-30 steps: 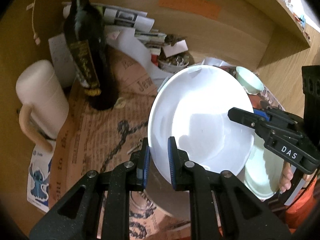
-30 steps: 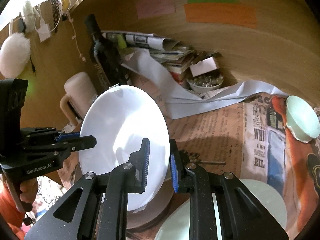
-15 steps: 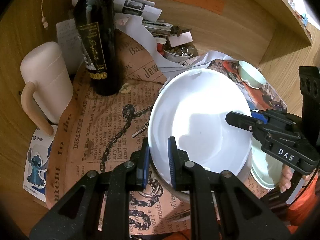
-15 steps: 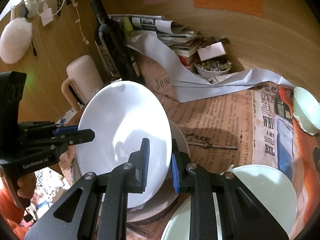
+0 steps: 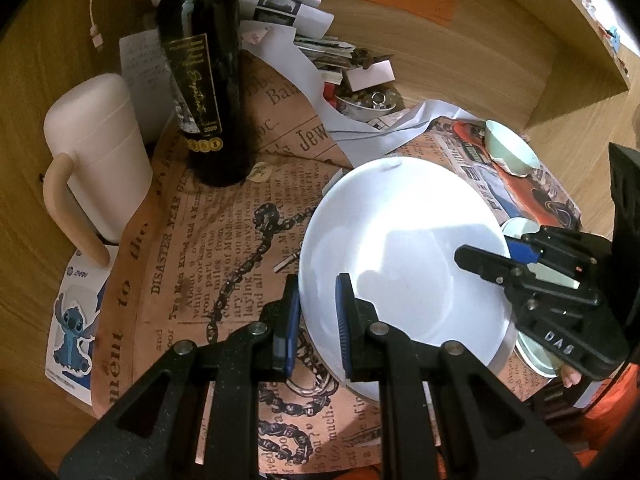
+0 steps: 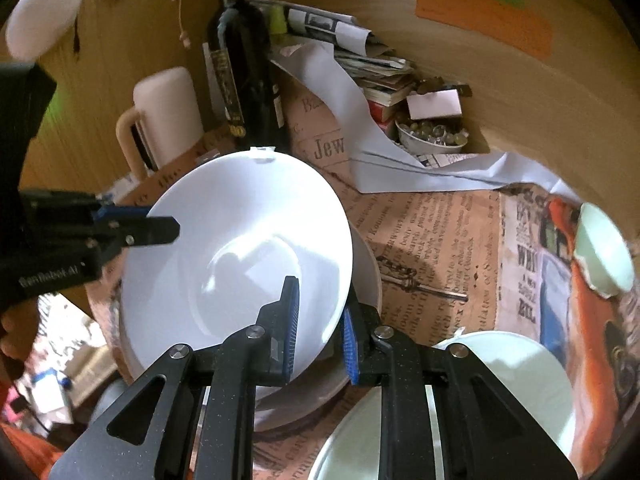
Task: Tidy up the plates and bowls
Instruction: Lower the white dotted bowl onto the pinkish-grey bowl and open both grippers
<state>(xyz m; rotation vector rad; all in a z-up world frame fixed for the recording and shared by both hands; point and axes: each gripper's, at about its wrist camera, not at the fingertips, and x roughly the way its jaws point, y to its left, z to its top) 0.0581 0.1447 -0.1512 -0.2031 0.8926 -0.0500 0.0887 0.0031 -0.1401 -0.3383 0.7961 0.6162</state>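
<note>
A white plate (image 5: 404, 256), round, smooth and glossy with a shallow well, is held tilted between both tools, just above a stack of other white dishes (image 6: 360, 280) on the newspaper-print paper (image 5: 224, 240) that covers the table (image 5: 24, 240). The left hand-held gripper (image 5: 318, 320) is pressed nearly together, pinching the plate's near-left rim between its blue-padded fingers (image 5: 290, 320). The right hand-held gripper (image 6: 320, 332) is likewise narrowed onto the opposite rim, one pad over the plate's face and the other behind its edge. In the left view the right tool shows as a black body at the plate's right side; in the right view the left tool shows at the plate's left.

A pale green plate (image 6: 500, 384) lies flat just beside the stack, and a small pale green bowl (image 6: 604, 252) lies tipped on its side farther off. A small dish (image 6: 432, 136) near the back wall holds shiny round beads. A dark glass wine bottle (image 5: 200, 76) with a gold-lettered label stands upright beside a matte cream mug (image 5: 96, 156) with a long handle. Crumpled white paper (image 6: 360, 128) and stacked printed matter fill the back corner.
</note>
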